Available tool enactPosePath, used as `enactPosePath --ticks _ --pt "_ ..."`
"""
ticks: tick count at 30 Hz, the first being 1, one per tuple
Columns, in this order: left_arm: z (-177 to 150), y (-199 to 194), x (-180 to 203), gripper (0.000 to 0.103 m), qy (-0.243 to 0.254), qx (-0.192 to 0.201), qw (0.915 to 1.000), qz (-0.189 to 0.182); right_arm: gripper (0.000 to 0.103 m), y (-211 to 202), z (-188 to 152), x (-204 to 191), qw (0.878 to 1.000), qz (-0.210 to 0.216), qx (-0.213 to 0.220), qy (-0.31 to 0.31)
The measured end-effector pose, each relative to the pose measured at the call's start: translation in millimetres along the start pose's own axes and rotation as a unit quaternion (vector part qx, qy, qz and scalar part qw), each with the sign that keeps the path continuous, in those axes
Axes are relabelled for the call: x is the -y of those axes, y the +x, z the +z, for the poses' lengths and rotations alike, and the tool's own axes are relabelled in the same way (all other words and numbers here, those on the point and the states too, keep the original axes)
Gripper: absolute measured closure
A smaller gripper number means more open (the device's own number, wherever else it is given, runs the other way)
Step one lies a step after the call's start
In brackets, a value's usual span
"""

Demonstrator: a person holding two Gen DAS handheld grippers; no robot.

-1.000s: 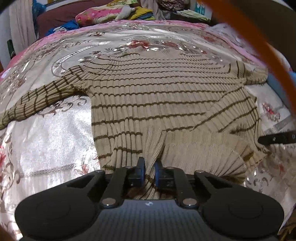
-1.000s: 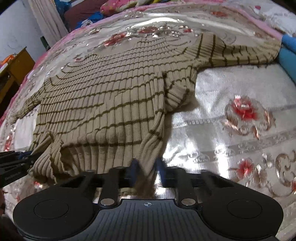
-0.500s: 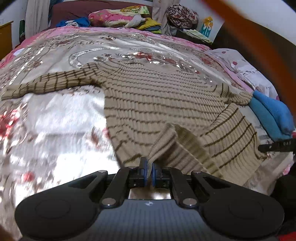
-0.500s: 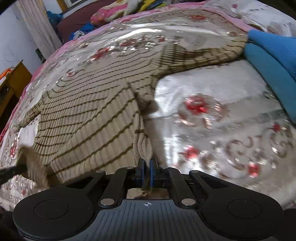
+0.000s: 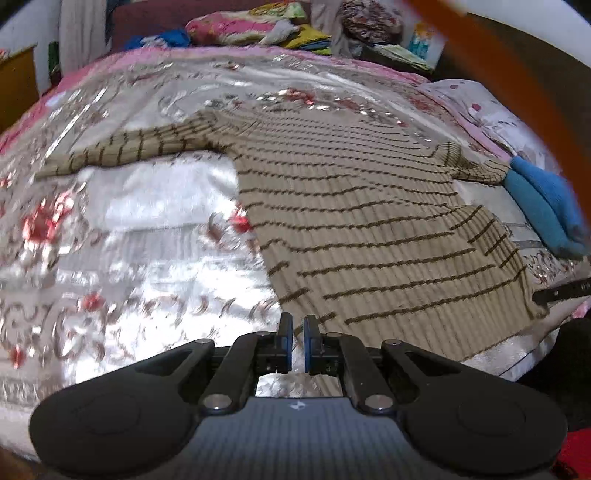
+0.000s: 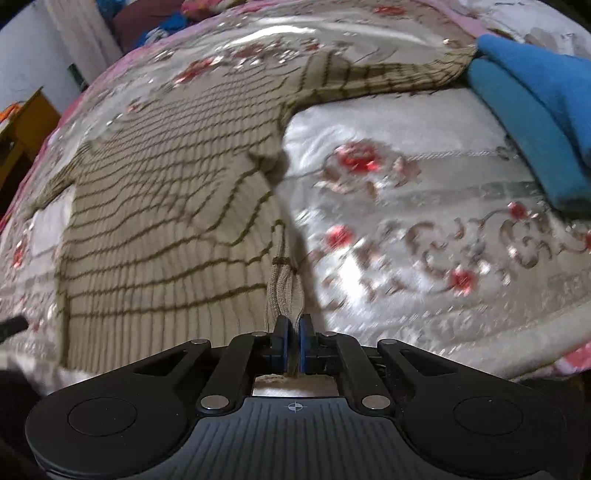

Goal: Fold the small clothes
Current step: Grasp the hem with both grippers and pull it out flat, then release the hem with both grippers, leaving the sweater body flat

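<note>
A beige ribbed sweater [image 5: 362,206] with thin brown stripes lies spread flat on the shiny floral bedspread [image 5: 147,229], sleeves out to both sides. My left gripper [image 5: 297,326] sits at the sweater's near left hem corner, its jaws nearly together with a narrow gap that looks empty. My right gripper [image 6: 293,326] is shut on the sweater's [image 6: 166,206] near right hem corner, a bunched strip of knit rising between the fingers. The right gripper's tip [image 5: 561,293] shows at the hem's far corner in the left wrist view.
A folded blue garment [image 5: 546,206] lies at the right edge of the bed by the sweater's right sleeve; it also shows in the right wrist view [image 6: 535,107]. Piled clothes and pillows [image 5: 258,26] sit behind the bed. A wooden cabinet [image 6: 26,122] stands at the left.
Both grippers pulled the bunched hem toward me and apart, so the sweater now lies flat and stretched. The left gripper's pinched fold is gone from between its fingers.
</note>
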State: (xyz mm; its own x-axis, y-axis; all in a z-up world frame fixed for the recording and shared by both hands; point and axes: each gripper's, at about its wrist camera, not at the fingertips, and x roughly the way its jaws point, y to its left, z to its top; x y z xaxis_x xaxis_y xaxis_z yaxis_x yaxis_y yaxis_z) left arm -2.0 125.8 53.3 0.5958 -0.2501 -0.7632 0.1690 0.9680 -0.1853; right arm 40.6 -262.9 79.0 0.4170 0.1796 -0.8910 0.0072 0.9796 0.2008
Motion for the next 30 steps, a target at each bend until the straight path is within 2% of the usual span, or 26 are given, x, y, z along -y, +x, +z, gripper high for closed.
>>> enactPosePath --ticks 4,7,10,12,13,15,21,23,27,30 --pt "7.0 14.4 21.4 0.090 0.023 0.002 0.9995 -0.023 0.101 4.3 -12.0 -3.5 1.000 -0.003 -0.015 -0.018" --pt "10.3 31.9 36.2 0.090 0.038 -0.010 0.9985 -0.038 0.101 9.6 -13.5 10.0 0.999 -0.023 -0.023 0.009" --pt "10.5 47.7 42.3 0.090 0.033 -0.034 0.9981 -0.041 0.101 5.0 -15.2 20.7 0.999 -0.031 -0.014 0.024" --pt "7.6 52.3 42.9 0.090 0.029 -0.046 0.9981 -0.027 0.099 -1.4 -14.9 21.6 0.999 -0.029 0.000 0.023" --pt "5.6 52.9 41.7 0.090 0.028 -0.051 0.9982 -0.016 0.093 -4.1 -15.0 20.0 0.999 -0.026 0.008 0.021" --pt "2.5 52.9 37.7 0.089 0.021 -0.062 0.9977 0.013 0.091 -7.0 -13.4 15.1 1.000 -0.018 0.016 0.016" --pt "-8.6 35.1 13.3 0.088 0.007 -0.074 0.9912 0.109 0.090 -4.0 -6.3 -5.5 1.000 0.005 0.027 -0.004" --pt "-11.0 27.6 5.8 0.088 -0.003 -0.073 0.9892 0.127 0.090 -3.1 -6.8 -11.2 0.999 0.005 0.031 -0.013" --pt "-11.8 18.5 5.0 0.088 -0.028 -0.059 0.9916 0.112 0.090 3.3 -5.7 -19.8 0.999 0.017 0.026 -0.016" --pt "-4.5 14.9 19.1 0.086 -0.026 -0.042 0.9946 0.092 0.090 5.0 -5.6 -25.2 0.999 0.025 0.029 -0.016"
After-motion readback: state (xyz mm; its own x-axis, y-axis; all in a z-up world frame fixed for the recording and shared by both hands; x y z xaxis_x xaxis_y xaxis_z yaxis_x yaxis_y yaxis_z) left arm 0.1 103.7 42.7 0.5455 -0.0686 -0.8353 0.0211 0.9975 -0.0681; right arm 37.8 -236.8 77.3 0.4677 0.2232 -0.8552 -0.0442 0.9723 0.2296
